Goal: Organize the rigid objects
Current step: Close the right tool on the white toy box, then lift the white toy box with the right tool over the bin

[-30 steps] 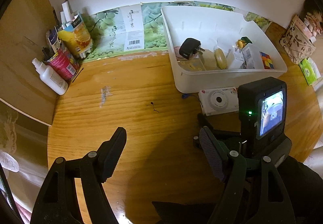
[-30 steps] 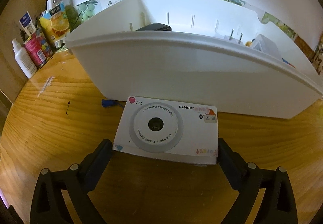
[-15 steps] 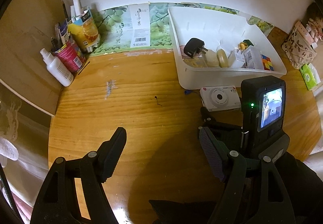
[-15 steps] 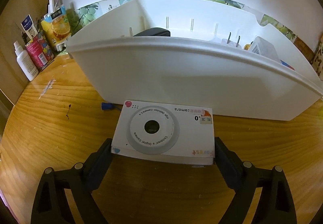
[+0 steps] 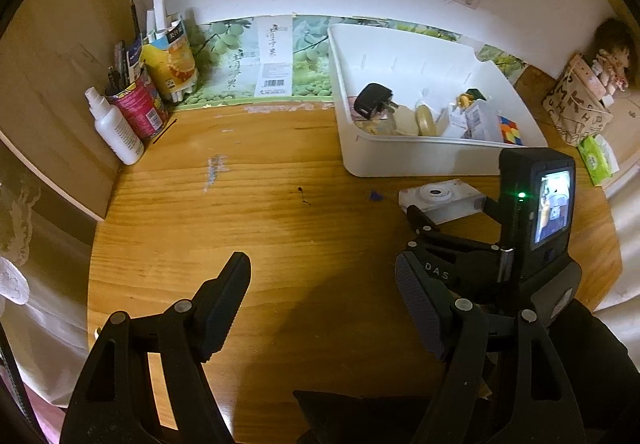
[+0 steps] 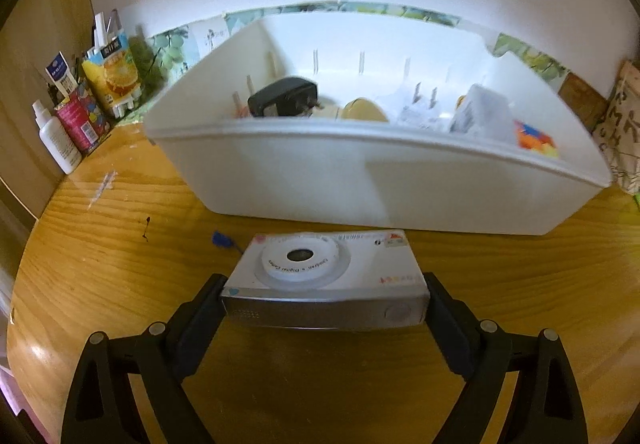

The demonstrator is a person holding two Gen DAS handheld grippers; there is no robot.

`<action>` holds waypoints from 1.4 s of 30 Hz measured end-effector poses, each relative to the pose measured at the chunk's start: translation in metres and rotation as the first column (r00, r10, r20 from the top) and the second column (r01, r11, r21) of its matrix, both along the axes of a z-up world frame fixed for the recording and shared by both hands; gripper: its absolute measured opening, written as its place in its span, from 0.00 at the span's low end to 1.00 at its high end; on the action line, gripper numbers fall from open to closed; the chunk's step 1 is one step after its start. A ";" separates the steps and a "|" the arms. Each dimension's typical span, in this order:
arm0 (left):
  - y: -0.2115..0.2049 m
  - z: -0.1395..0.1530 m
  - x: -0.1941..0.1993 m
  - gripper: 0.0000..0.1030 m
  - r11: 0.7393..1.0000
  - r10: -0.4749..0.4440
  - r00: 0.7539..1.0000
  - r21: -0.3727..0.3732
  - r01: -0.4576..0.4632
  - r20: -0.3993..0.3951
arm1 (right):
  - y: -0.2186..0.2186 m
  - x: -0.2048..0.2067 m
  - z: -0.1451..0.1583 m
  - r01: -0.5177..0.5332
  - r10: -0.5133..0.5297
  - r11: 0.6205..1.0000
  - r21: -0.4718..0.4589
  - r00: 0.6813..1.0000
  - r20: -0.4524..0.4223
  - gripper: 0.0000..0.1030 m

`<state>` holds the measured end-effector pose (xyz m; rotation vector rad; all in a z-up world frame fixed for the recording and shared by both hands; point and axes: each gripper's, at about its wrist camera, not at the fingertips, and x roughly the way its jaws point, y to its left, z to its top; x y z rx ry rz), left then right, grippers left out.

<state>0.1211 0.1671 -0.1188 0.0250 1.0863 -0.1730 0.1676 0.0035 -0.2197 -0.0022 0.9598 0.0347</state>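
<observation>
Nearly done, by the look of things: one wooden table (image 5: 248,212) spread beneath both claws, one white bin (image 6: 360,184) straight ahead of the right gripper (image 6: 325,296) and already loaded with a black charger plug (image 6: 284,98), a yellow puck-like piece (image 6: 364,110), a white labelled box (image 6: 480,112), a multicoloured puzzle cube (image 6: 536,140) and a few smaller items too cramped to name. Left outside, judged from the frames, just one toy camera (image 6: 326,280), white, lens up, clamped by its short ends between the right gripper's pads and seemingly tipped up off the wood, just short of the bin's near wall; jaws wide only because of the camera's width. Remaining work, as a judgement: carry that camera over the rim and set it down among the rest. Off to the side, the left gripper (image 5: 320,300) parked above bare wood, jaws released and nothing between them, the right gripper's body and small lit screen close beside its right finger. Far ahead-left of both claws, against the wall, a cluster apparently not part of the sorting: one white spray bottle (image 5: 114,128), one red can (image 5: 138,108) stuffed with pens, one juice carton (image 5: 170,64). Smallest of all, one blue scrap (image 6: 222,240) on the wood just left of the camera, and one dark speck (image 6: 146,222) farther left.
</observation>
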 end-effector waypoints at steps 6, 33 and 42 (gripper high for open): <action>0.000 -0.009 -0.004 0.76 0.998 -0.024 0.999 -0.051 0.023 -0.025 | -0.005 -0.019 0.016 0.002 -0.001 0.998 -0.057 1.000 0.023 0.90; 0.001 -0.043 0.009 0.76 0.932 0.282 0.932 -0.166 -0.322 -0.225 | -0.060 -0.018 0.105 -0.151 0.160 0.986 -0.064 0.975 0.155 0.90; -0.016 -0.042 0.012 0.76 0.910 0.348 0.910 -0.154 -0.386 -0.226 | -0.081 0.012 0.114 -0.217 0.221 0.975 -0.044 0.950 0.219 0.90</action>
